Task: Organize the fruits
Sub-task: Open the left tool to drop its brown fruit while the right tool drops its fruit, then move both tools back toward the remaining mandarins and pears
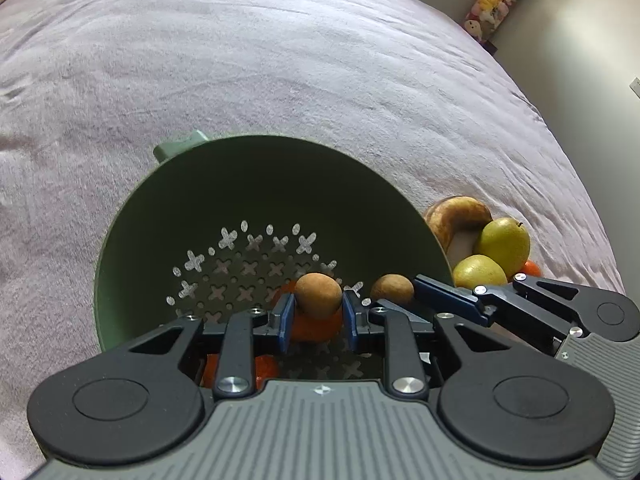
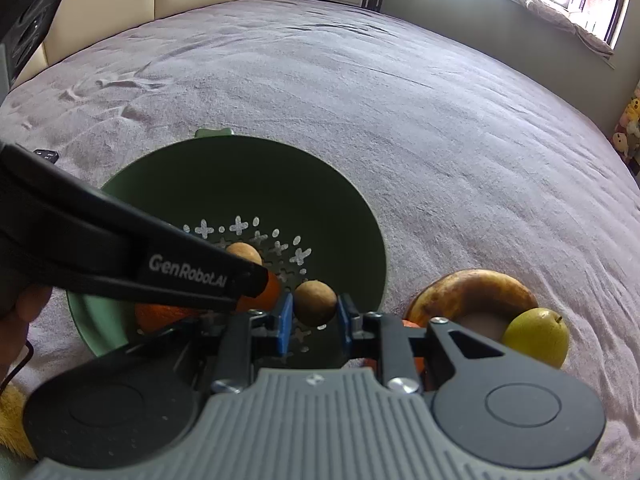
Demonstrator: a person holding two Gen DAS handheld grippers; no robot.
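**Two brown fruits held over the green colander, one in each pair of tongs**

Left wrist view
- Left tongs (image 1: 316, 312): closed on a round brown fruit (image 1: 319, 294), which sits between the two blue pads, pressed on both sides. The fruit hangs inside the mouth of the colander, above its perforated floor.
- Green colander (image 1: 132, 240): rests tilted on the pinkish-grey bed cover (image 1: 280, 60), with a pale green handle tab at the far rim. Cross-shaped and round holes pattern the bottom.
- Orange fruit (image 1: 312, 328): lies in the colander directly below and behind the held fruit; more orange shows lower left, behind the tongs' linkage.
- Right tongs (image 1: 404, 292): enter from the right, over the colander's rim, with a second brown fruit (image 1: 392, 289) at their tip, just beside the first.
- Outside the colander, to the right on the bed cover: a browned banana (image 1: 448, 216), curved, with two yellow-green pears (image 1: 506, 246) touching it. A sliver of orange peeks out beyond the pears.
- Far corner: a stack of plush toys (image 1: 496, 0).

Right wrist view
- Right tongs (image 2: 314, 318): closed on the second brown fruit (image 2: 315, 303), gripped between the blue pads, over the colander (image 2: 352, 200) near its right inner wall.
- Left tongs (image 2: 256, 280): cross from the left, their tip against the first brown fruit (image 2: 245, 254) and above the orange fruit (image 2: 160, 316).
- Banana (image 2: 472, 288) and one pear (image 2: 536, 336): on the bed cover (image 2: 400, 100), right of the colander, apart from both tongs.
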